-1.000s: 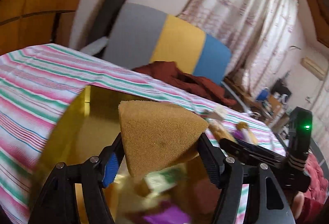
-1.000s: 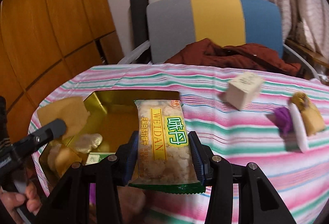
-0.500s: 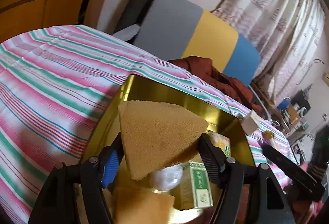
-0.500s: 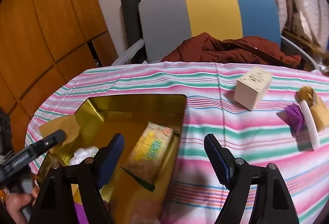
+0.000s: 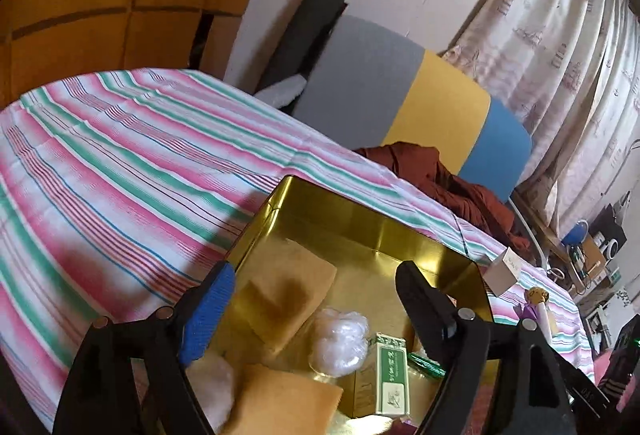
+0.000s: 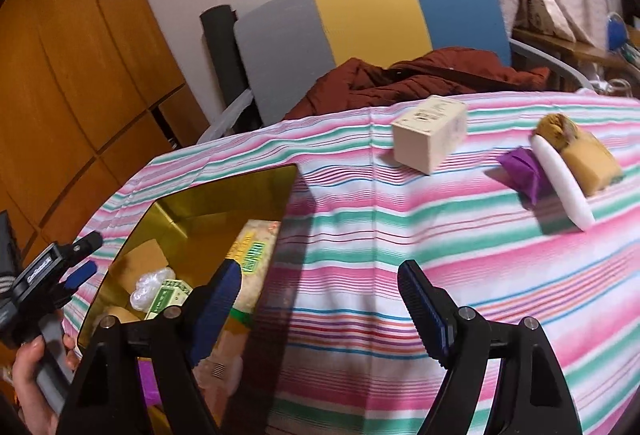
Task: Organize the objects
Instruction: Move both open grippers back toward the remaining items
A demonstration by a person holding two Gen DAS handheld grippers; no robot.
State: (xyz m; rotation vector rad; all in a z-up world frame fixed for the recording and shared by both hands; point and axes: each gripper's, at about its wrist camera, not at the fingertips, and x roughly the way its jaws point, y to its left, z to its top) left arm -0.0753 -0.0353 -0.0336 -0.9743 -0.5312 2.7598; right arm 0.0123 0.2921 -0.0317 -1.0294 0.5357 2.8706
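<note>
Two grippers empty over gold tin (image 5: 362, 219): left gripper (image 5: 316, 299) jaws opening above dropped sponge wedge (image 5: 286, 299), right gripper (image 6: 320, 301) spread wide; next reach likely the cream box (image 6: 430, 133) on striped cloth (image 6: 400, 275).

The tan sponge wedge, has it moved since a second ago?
Yes. The sponge wedge left the left gripper, whose fingers are opening, and now lies inside the gold tin.

Tricolour chair (image 6: 368, 35), patterned curtains (image 5: 560, 47), wooden panelling (image 6: 60, 75)
</note>
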